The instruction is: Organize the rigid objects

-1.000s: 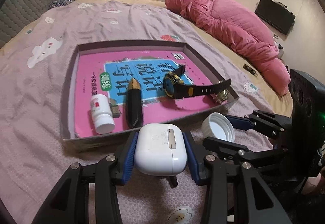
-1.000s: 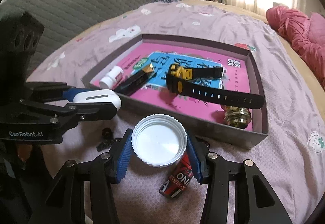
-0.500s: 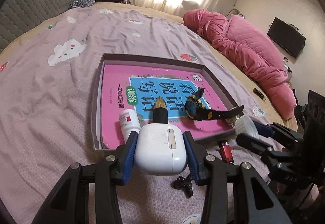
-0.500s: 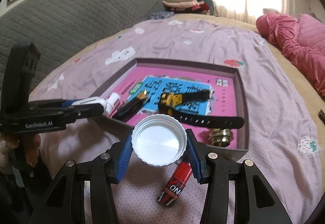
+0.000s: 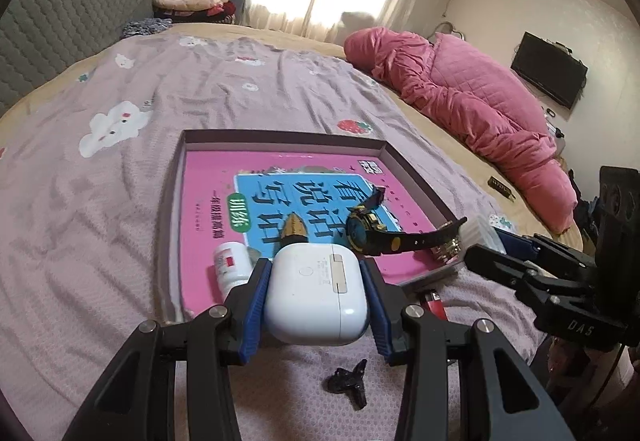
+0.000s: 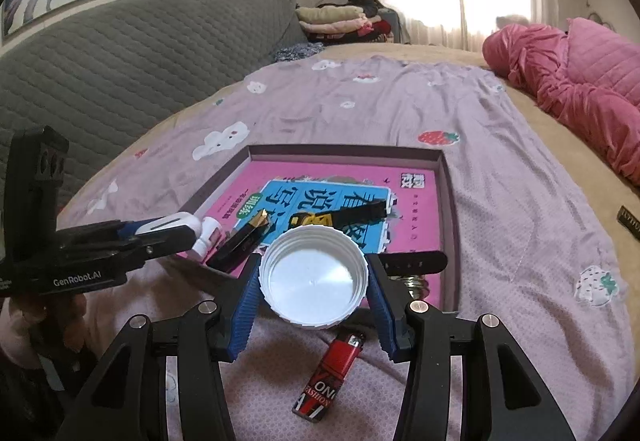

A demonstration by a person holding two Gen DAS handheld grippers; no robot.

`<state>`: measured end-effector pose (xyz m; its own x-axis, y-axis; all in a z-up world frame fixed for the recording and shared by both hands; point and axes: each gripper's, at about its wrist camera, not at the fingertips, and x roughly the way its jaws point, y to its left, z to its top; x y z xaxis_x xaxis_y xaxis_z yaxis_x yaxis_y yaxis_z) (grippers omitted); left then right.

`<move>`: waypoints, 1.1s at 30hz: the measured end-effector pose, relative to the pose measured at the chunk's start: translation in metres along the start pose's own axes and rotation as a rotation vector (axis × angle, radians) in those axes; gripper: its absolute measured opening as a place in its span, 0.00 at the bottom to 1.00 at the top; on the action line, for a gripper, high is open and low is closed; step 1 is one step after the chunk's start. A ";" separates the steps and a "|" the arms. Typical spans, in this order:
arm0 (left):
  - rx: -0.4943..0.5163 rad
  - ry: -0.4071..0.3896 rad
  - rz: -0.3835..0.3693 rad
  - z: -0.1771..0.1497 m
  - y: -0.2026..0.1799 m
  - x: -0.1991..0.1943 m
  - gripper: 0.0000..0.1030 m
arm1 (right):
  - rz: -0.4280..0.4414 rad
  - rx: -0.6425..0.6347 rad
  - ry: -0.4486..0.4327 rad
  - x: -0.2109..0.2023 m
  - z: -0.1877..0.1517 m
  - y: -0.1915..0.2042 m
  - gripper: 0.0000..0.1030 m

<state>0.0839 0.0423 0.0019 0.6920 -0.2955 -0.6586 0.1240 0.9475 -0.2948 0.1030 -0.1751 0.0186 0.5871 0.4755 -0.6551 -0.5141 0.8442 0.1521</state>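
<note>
My left gripper [image 5: 316, 299] is shut on a white earbud case [image 5: 316, 295], held above the near edge of a shallow grey tray [image 5: 170, 209] lined with a pink book. My right gripper [image 6: 314, 283] is shut on a white bottle cap [image 6: 314, 281], hollow side up, also over the tray's near edge. In the tray lie a white pill bottle [image 5: 229, 266], a black and gold tube [image 6: 240, 241], a black and yellow watch [image 5: 370, 233] and a gold ring-like piece [image 5: 446, 251]. A red lighter [image 6: 330, 375] and a small black clip [image 5: 350, 385] rest on the bedspread near me.
The tray sits on a lilac bedspread [image 5: 100, 201] with cloud prints. A pink quilt [image 5: 460, 97] is heaped at the right, a grey padded headboard [image 6: 100, 73] at the left, folded clothes [image 6: 340, 21] at the back. A person's hand [image 6: 24, 325] holds the left gripper.
Both grippers have risen and drawn back from the tray, each still holding its object. The lighter and the black clip have come into view on the bedspread below them.
</note>
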 end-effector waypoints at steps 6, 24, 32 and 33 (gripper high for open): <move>0.046 0.006 -0.002 -0.001 -0.011 0.011 0.43 | 0.012 -0.029 0.046 0.014 -0.003 0.009 0.50; 0.085 0.032 0.003 0.003 -0.021 0.039 0.43 | -0.031 -0.039 0.125 0.043 -0.003 0.000 0.50; 0.097 0.042 0.001 0.003 -0.024 0.049 0.43 | -0.058 -0.047 0.131 0.055 0.000 -0.008 0.50; 0.097 0.043 0.001 0.003 -0.024 0.050 0.43 | -0.061 -0.049 0.131 0.057 0.001 -0.009 0.50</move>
<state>0.1177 0.0053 -0.0222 0.6613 -0.2980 -0.6884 0.1932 0.9544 -0.2275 0.1413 -0.1559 -0.0195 0.5327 0.3850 -0.7536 -0.5117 0.8558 0.0755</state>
